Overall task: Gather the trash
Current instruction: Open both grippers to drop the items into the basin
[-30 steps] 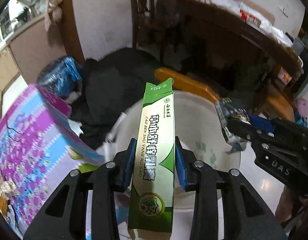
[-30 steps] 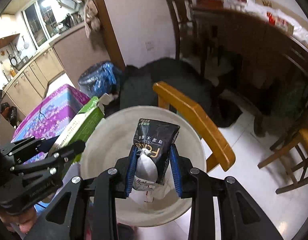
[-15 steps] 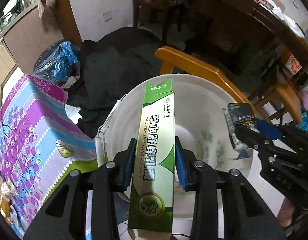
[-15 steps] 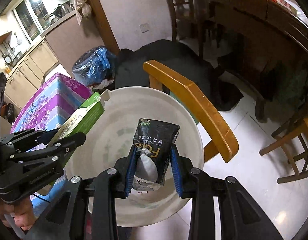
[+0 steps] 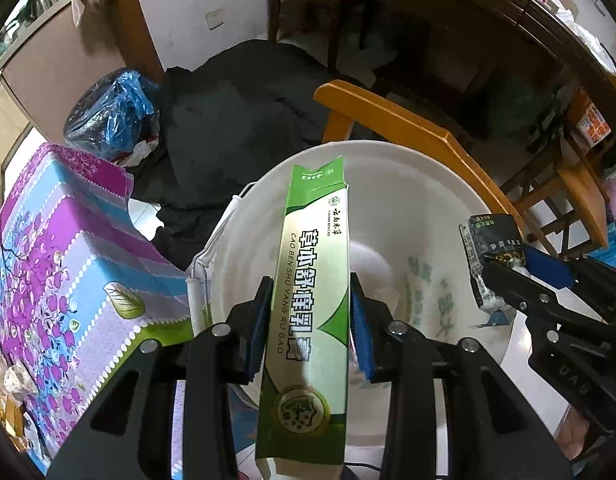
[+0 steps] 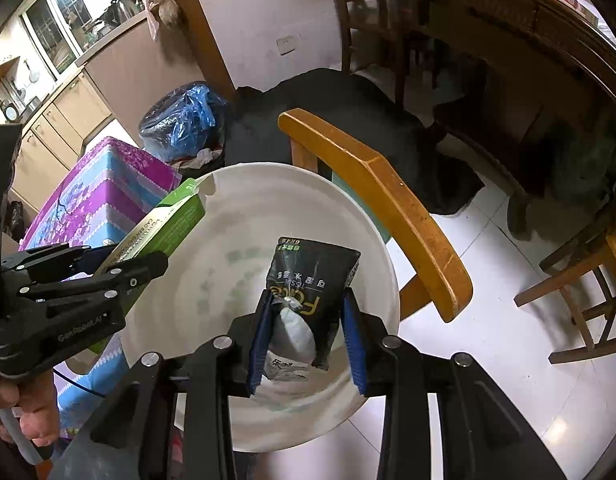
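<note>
My left gripper (image 5: 311, 320) is shut on a long green and white carton (image 5: 314, 264), whose torn top end points over the mouth of a white plastic bucket (image 5: 408, 184). My right gripper (image 6: 305, 330) is shut on a black tissue packet (image 6: 312, 280) with a crumpled white wad tucked against it, held above the bucket (image 6: 235, 220). In the left wrist view the black packet (image 5: 488, 248) and the right gripper show at the right, over the bucket's rim. The green carton (image 6: 167, 228) and the left gripper (image 6: 107, 280) appear at the left of the right wrist view.
A wooden chair back (image 6: 380, 208) stands just behind the bucket. A purple and blue patterned box (image 5: 59, 264) sits left of it. A blue bag of rubbish (image 5: 111, 116) and a black cloth (image 5: 235, 120) lie farther back. A dark wooden table (image 6: 508, 32) fills the upper right.
Both grippers have sunk and tipped downward toward the bucket, which now fills more of each view. Each still grips its item as before.
</note>
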